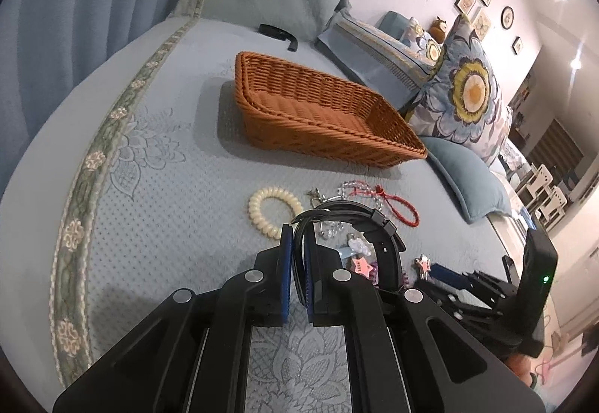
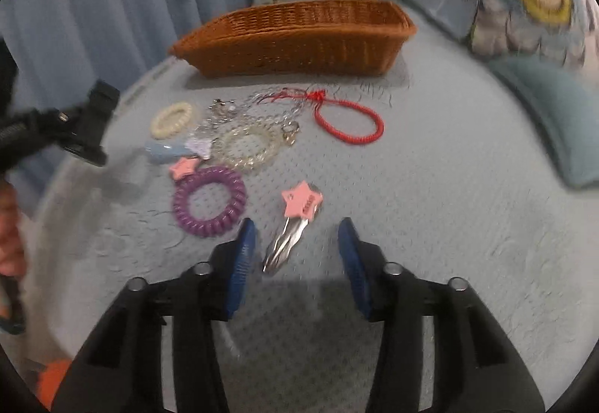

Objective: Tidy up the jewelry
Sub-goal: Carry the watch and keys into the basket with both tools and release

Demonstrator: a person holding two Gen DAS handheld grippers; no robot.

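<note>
Blue bedspread (image 1: 157, 188) underneath, wicker basket (image 1: 318, 113) sitting toward the pillows, nothing visible in it. Left claw (image 1: 297, 256) is clamped on a black watch (image 1: 359, 222), lifted over the jewelry pile. Right claw (image 2: 297, 256) spread apart, hanging above a pink star clip (image 2: 295, 222) lying nearer the bed edge, purple coil (image 2: 209, 203) just beside it

right gripper (image 2: 297, 244): jaws apart | star hair clip (image 2: 295, 222) between | basket (image 2: 299, 39) beyond
</note>
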